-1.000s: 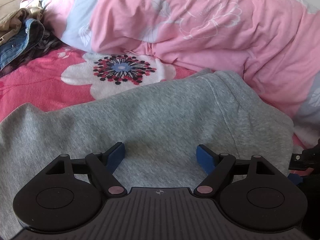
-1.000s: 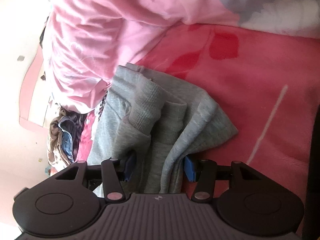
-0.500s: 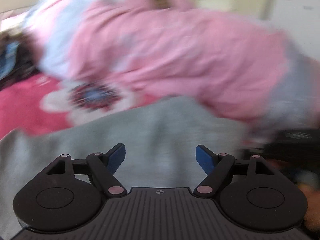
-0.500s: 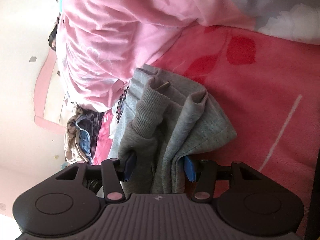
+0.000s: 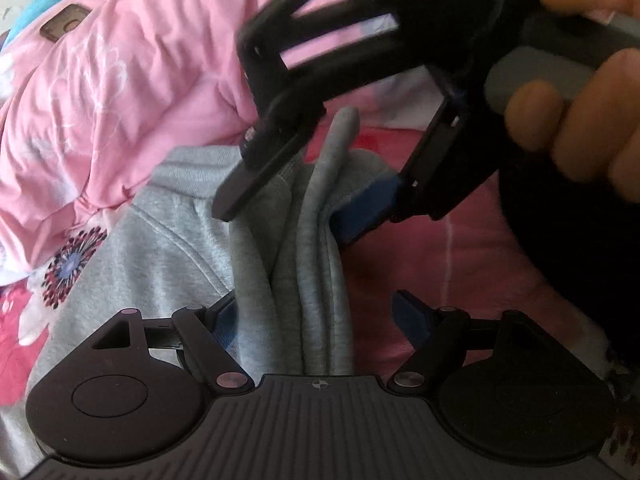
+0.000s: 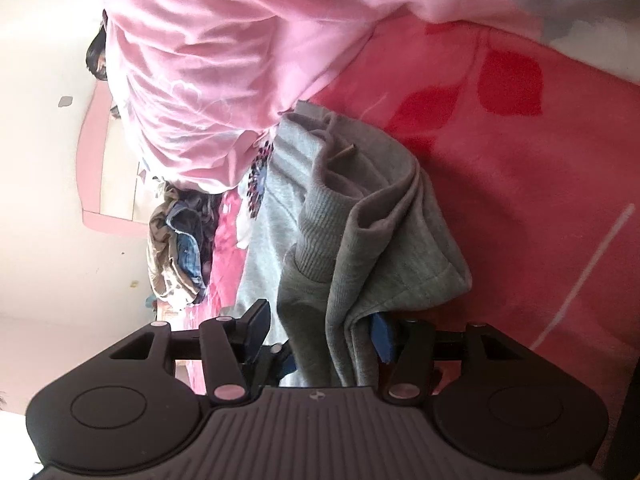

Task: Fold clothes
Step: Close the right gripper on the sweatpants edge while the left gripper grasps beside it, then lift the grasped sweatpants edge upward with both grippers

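Swung rightward, left gripper, jaws spread, now straddles gathered folds of grey sweatshirt lying on red floral bedspread; right gripper pinches the same folds beyond.

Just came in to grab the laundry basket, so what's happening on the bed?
A person is folding a grey sweatshirt on the bed, handheld tongs in each hand. The right tongs straddle a bunched ridge of fabric, and the left tongs sit open around the same ridge. A pink duvet lies behind.
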Action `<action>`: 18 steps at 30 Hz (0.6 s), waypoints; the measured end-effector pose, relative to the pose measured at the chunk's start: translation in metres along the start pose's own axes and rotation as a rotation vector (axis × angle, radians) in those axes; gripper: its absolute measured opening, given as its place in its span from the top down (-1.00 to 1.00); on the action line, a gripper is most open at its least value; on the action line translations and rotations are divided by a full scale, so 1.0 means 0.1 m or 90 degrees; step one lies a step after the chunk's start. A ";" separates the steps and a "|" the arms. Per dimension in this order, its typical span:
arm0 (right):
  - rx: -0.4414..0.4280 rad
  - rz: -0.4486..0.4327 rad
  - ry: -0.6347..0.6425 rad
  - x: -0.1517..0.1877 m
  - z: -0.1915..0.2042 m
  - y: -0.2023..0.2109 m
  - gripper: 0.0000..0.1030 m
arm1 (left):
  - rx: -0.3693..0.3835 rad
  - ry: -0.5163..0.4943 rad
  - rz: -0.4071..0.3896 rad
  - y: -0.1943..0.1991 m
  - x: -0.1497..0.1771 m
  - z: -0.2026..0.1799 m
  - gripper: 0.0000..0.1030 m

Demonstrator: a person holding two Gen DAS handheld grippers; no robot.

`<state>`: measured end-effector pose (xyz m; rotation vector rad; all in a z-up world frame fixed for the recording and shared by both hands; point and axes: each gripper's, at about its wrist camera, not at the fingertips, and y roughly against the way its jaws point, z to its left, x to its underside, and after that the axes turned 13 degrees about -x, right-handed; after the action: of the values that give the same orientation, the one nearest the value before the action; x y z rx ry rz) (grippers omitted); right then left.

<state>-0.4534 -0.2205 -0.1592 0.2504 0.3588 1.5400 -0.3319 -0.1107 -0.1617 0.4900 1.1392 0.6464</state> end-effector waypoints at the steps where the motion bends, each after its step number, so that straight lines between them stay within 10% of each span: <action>1: 0.005 -0.004 0.000 0.01 0.00 0.02 -0.11 | -0.009 0.011 0.001 -0.01 0.01 0.01 -0.29; 8: 0.037 -0.032 -0.004 0.05 0.03 0.17 -0.11 | -0.020 0.115 0.017 -0.08 0.06 0.27 0.21; 18: 0.060 -0.062 -0.022 0.00 -0.06 0.14 -0.36 | -0.006 0.164 0.017 -0.08 0.07 0.32 0.32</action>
<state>-0.4684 -0.2204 -0.1599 0.3282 0.4103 1.4233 -0.2980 -0.1122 -0.1604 0.4225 1.3737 0.7528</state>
